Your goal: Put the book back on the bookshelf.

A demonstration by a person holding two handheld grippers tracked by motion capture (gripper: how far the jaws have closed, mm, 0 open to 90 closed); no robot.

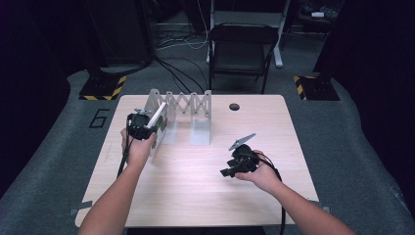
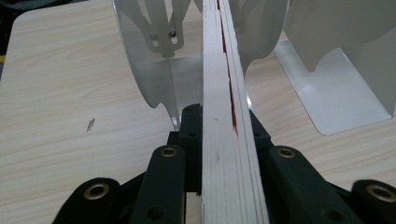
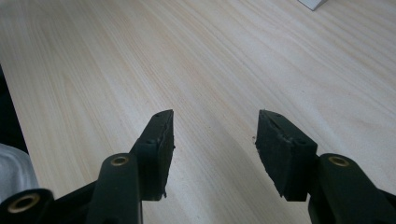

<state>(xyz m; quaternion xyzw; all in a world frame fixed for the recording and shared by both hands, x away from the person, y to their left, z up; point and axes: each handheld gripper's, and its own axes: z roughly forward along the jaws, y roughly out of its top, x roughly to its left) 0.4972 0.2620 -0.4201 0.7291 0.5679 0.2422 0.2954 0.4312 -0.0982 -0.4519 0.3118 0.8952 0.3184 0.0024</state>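
Observation:
A thin book (image 2: 223, 88) shows its white page edges and a red streak, and my left gripper (image 2: 223, 122) is shut on its lower part. In the high view this book (image 1: 158, 117) stands tilted at the left end of a white accordion rack (image 1: 185, 105), with the left gripper (image 1: 149, 129) just before it. The book's far end lies between two white rack dividers (image 2: 154, 65). My right gripper (image 3: 215, 129) is open over bare table with nothing between its jaws. It hovers at the front right of the table (image 1: 229, 171), away from the rack.
The light wooden table (image 1: 195, 196) has a small round hole (image 1: 234, 106) behind the rack. A black folding chair (image 1: 242, 49) and floor cables lie beyond the far edge. A second rack divider with its flat foot (image 2: 336, 93) stands to the right of the book.

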